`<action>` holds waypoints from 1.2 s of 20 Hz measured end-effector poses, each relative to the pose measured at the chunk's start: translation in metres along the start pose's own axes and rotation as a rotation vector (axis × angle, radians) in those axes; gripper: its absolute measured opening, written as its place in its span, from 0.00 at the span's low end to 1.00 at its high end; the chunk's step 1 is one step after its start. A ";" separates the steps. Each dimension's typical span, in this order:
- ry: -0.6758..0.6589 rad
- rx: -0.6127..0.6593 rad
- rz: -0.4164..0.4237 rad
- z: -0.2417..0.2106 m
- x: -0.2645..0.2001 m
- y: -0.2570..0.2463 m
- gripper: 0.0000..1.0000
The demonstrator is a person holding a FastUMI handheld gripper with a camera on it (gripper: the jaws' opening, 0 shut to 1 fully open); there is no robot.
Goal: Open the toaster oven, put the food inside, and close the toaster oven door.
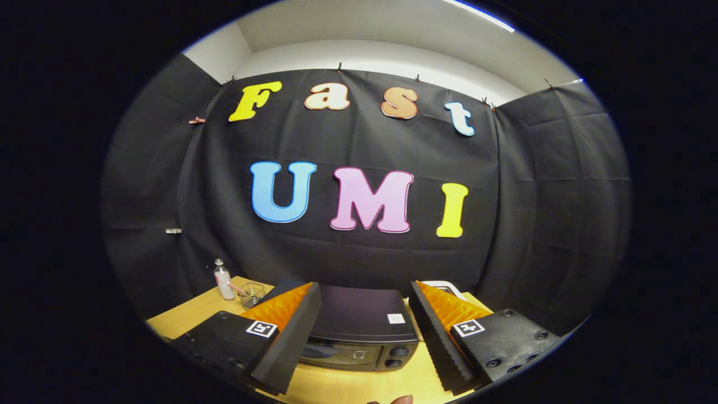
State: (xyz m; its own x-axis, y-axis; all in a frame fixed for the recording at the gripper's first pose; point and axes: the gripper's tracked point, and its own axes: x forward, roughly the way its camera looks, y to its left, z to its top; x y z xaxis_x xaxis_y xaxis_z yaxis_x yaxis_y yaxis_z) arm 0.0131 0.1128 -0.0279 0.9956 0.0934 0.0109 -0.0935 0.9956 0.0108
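Hovering above the worktop (185, 320), the tool (364, 331) is held with its two fingers spread wide apart, gripping nothing, one finger (291, 336) at the lower left of the frame and the other (435, 336) at the lower right. Between them, just ahead and a little below, sits the toaster oven (359, 325), a dark box seen from above and in front, so that its flat top takes up most of the gap between the fingers. A small white sticker (396, 318) lies on that top toward its right side. Below the top edge the oven's front shows as a narrow strip, with the door (336, 353) on the left looking closed and two round knobs (397, 357) stacked on the right. On the pale wooden worktop to the left of the oven, beyond the left finger, stands a small clear bottle (224, 280) with a light cap, and just beside it a clear glass container (252, 294) with a thin stick leaning in it. Behind the right finger a white rounded object (446, 287) peeks out, too hidden to identify. At the very bottom centre of the frame a fingertip (399, 400) of the person just shows.
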 end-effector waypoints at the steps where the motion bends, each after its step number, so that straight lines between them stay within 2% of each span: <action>1: 0.009 0.009 0.005 -0.008 0.004 0.011 0.97; 6: 0.044 0.057 0.002 -0.054 0.025 0.046 0.97; 13: 0.134 0.039 -0.003 -0.122 0.039 0.061 0.97; 24: 0.230 0.067 -0.018 -0.165 0.059 0.066 0.98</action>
State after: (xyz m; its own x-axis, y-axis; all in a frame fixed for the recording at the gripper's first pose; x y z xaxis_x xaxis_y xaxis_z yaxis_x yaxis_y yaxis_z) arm 0.0672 0.1863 -0.1913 0.9723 0.0838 -0.2180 -0.0688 0.9947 0.0758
